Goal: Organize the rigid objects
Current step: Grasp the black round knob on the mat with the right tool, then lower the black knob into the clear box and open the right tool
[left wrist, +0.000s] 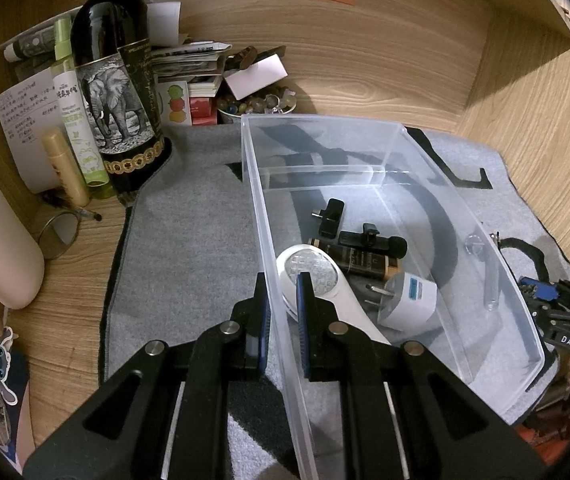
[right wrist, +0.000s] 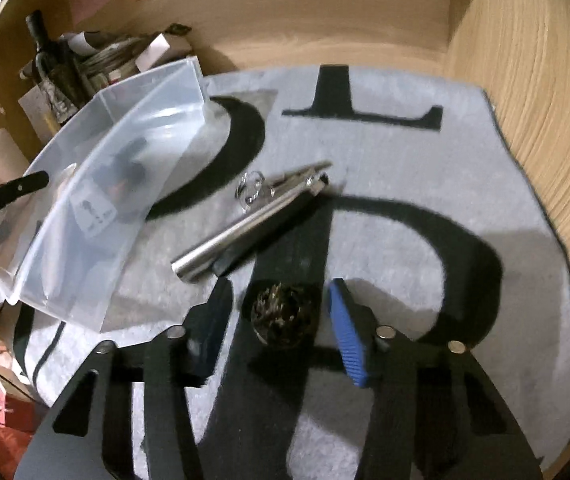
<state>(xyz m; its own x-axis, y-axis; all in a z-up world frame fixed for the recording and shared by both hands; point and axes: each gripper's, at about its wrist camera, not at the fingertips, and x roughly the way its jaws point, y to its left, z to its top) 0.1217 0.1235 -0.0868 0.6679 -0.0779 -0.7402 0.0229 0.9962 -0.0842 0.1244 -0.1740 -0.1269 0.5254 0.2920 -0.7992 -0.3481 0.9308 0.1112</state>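
With the left tongs (left wrist: pixel 283 294) clenched on the near wall of the clear bin (left wrist: pixel 497 256), the right tongs (right wrist: pixel 281 312) straddle, released, a small dark round object (right wrist: pixel 283 318) beside the bin, which could roll away if pinched off-centre.

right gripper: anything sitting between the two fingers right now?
Yes. In the right wrist view, a small dark round object with a glinting metallic top lies on the grey mat between the open right gripper fingers.
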